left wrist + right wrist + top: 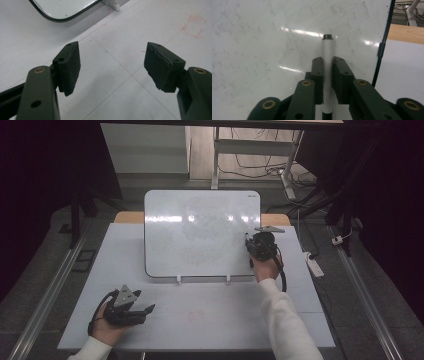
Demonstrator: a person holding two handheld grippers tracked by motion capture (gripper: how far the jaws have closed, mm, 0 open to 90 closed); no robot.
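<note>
White table (210, 320) bears whiteboard (200, 232); right gripper (327, 65) clasps marker (327, 52).

Probably a lab or test room: a white worktable (200, 320), floor rails (47, 290), trailing cables (260, 170), dark curtains.

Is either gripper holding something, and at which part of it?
The right gripper holds a white marker around the middle of its barrel, at the whiteboard. The left gripper is open and holds nothing.
</note>
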